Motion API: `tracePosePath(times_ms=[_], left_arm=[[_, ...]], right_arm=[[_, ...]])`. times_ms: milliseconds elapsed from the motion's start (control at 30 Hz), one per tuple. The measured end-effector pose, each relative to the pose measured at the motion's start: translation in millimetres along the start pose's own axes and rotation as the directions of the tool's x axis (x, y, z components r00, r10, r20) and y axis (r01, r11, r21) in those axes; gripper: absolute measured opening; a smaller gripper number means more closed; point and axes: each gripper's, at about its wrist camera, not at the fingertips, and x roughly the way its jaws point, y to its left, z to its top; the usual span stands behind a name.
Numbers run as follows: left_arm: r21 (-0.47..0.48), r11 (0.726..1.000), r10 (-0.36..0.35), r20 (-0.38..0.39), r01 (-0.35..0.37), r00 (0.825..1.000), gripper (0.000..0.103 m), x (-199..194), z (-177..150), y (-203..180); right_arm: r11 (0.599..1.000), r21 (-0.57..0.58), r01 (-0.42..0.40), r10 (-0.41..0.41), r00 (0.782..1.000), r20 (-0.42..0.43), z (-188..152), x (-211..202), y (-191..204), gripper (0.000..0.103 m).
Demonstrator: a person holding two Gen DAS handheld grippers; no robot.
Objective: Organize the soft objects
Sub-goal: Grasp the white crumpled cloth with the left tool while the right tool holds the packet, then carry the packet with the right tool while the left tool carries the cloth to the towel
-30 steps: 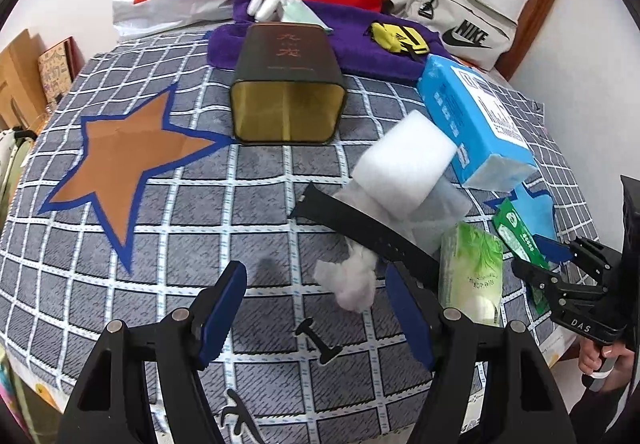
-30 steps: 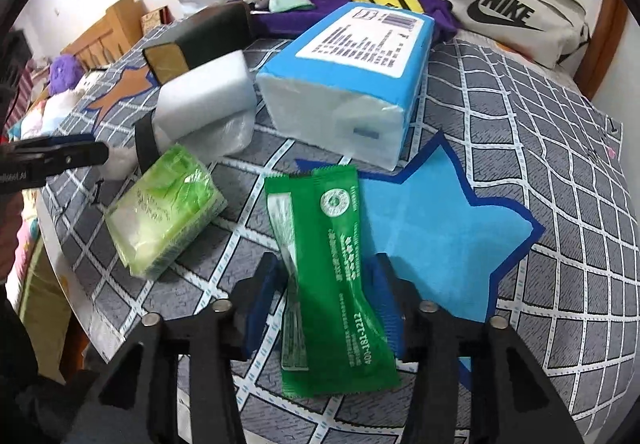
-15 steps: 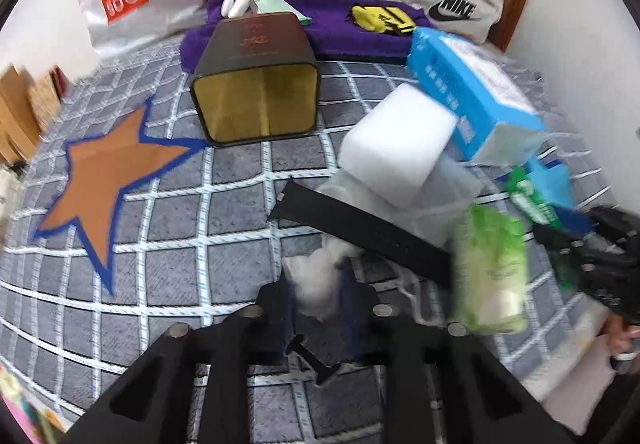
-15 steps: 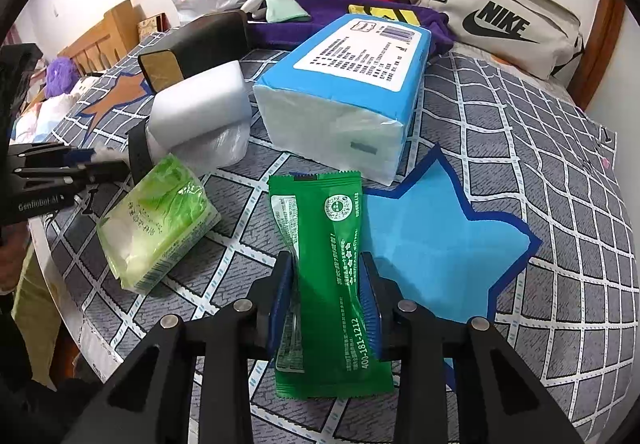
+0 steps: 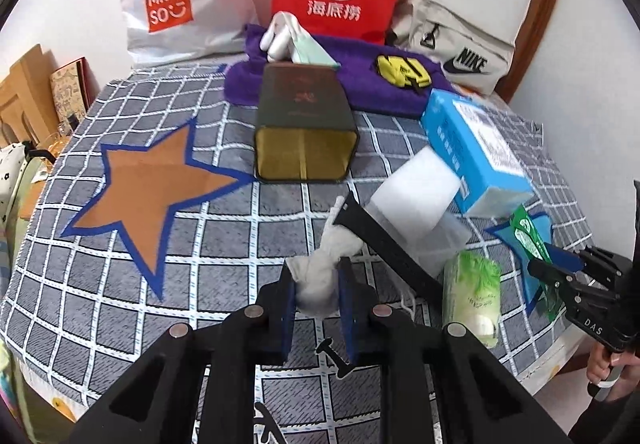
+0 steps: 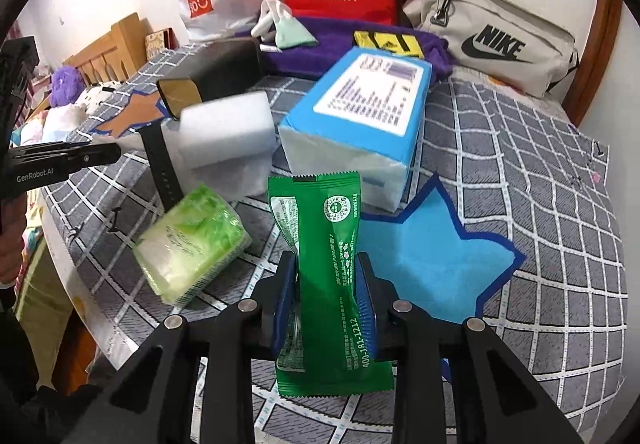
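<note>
The left gripper [image 5: 316, 294] has its jaws clamped on a crumpled white wad [image 5: 320, 276], pinched across its lower bulge; the rest of the wad trails up and away from the jaws, its far tip touching the end of a black strap [image 5: 384, 244] that runs off diagonally to the right of those jaws. The right gripper [image 6: 326, 298] has its jaws closed on a green sachet [image 6: 324, 256], squeezing it at the waist so the film buckles. The sachet's long axis runs straight ahead along the jaws, its sealed far end tipped up and its near end hanging below the blue pads.

What the coming move seems to turn on is the open tin box [image 5: 306, 132], lying on its side on the checked bed cover [image 5: 120, 284] with its mouth facing the left jaws, dead ahead and a little left of them, well apart. From the right jaws the same box sits far off to the upper left, beyond the white foam block [image 6: 228, 132] and the blue tissue pack [image 6: 360, 112]. So the left hand looks nearer and squarer to that opening; the wad would go in tip first. The green tissue packet [image 6: 192, 244] lies just left of the right jaws
</note>
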Motion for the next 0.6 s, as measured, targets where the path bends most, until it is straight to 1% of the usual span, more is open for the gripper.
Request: tracePosePath(times_ms=[200, 400, 600], left_arm=[[-0.022, 1.000, 0.002, 0.045, -0.001, 0.999, 0.019, -16, 7, 3], [-0.035, 0.999, 0.002, 0.064, 0.000, 0.998, 0.019, -25, 14, 4], [-0.068, 0.998, 0.000, 0.080, 0.006, 0.997, 0.019, -30, 24, 6]], right_arm=[[1.000, -0.007, -0.007, 0.007, 1.000, 0.028, 4, -14, 3, 0.029], [1.000, 0.000, -0.010, 0.010, 0.998, 0.060, 13, -26, 4, 0.029], [0.999, 0.027, -0.021, 0.019, 0.995, 0.094, 26, -33, -3, 0.029]])
